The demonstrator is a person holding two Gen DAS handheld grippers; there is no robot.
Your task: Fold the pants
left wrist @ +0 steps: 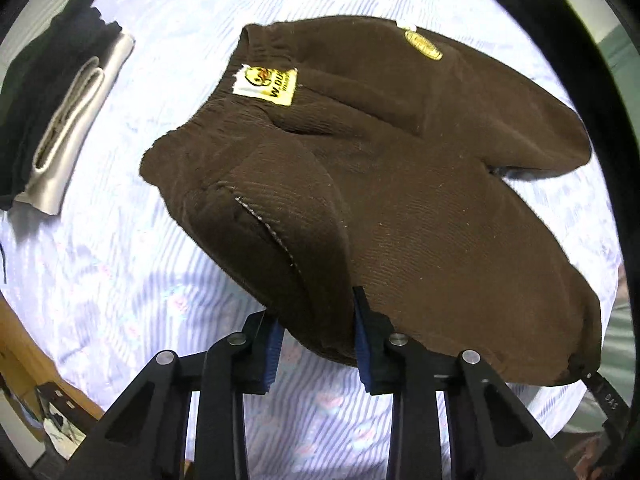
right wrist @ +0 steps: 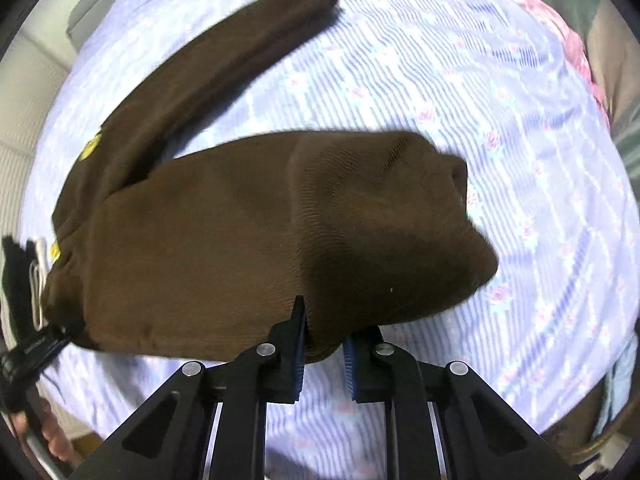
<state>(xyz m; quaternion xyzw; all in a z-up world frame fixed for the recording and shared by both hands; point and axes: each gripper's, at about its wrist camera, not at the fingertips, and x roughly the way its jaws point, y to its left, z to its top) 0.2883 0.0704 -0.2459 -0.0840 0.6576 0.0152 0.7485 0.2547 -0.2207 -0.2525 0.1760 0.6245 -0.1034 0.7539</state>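
- On the bed sheet [left wrist: 132,264], pale blue striped with small pink flowers: one pair of dark brown corduroy pants [left wrist: 400,184], two legs, one yellow-and-white label [left wrist: 266,85] at the waistband, one yellow oval patch [left wrist: 423,44] further along it.
- Count of the rest: one folded stack of black and grey clothes [left wrist: 60,120] at far left in the left view, well apart from the pants; two tongs.
- Left tongs [left wrist: 318,344]: black arms, blue pads, nearly closed, pinching the near brown edge of the pants by the waist end; cloth sits between the pads and lifts from the sheet there.
- Right tongs [right wrist: 324,354]: closed tight on the near edge of the closer pant leg; a fold of brown cloth is clamped between the blue pads.
- Right view: the closer leg is bunched and raised in front of the right tongs, its hem end to the right; the other leg lies flat, stretching away to upper left.
- Open room: bare sheet wide to the right of and beyond the pants in the right view, and a bare strip between the pants and the clothes stack in the left view.
- Edges: wooden bed edge [left wrist: 36,364] shows at lower left of the left view; part of a hand [right wrist: 56,440] shows at lower left of the right view.
- Both views slightly motion-blurred.
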